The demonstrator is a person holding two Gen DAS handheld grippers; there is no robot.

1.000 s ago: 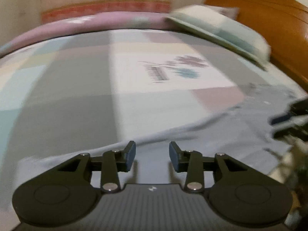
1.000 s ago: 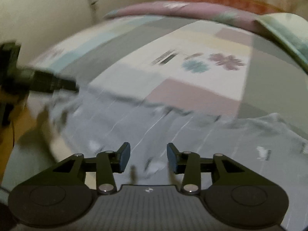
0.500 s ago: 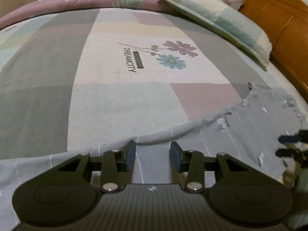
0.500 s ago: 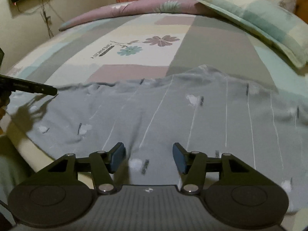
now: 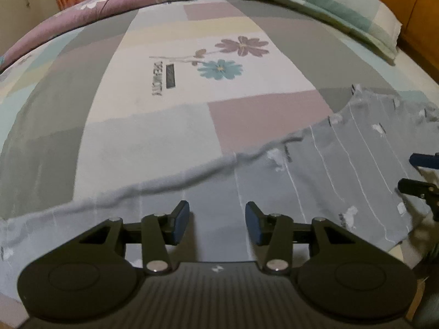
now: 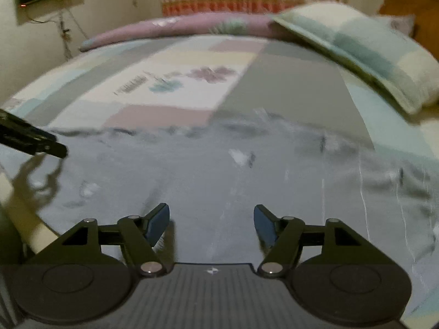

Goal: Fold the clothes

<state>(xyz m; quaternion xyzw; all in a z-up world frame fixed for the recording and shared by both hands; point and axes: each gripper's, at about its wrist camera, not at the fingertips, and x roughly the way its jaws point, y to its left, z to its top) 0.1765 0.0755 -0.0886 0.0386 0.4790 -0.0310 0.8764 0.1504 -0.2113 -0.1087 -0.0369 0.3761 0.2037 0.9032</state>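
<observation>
Grey cloth [image 5: 315, 181], a striped garment with pale flecks, lies spread flat along the near edge of the bed [image 5: 153, 126], laid open so a fold can start from a smooth sheet. Above its near left part hangs the left gripper [image 5: 216, 223], fingers parted to a middling gap and opening, nothing pinched between them. Over the garment's near right part hangs the right gripper [image 6: 210, 223], its fingers wide and opening too, also empty. Both seem poised to take the near hem. A pillow [image 5: 329, 5] rests at the far right, well apart.
</observation>
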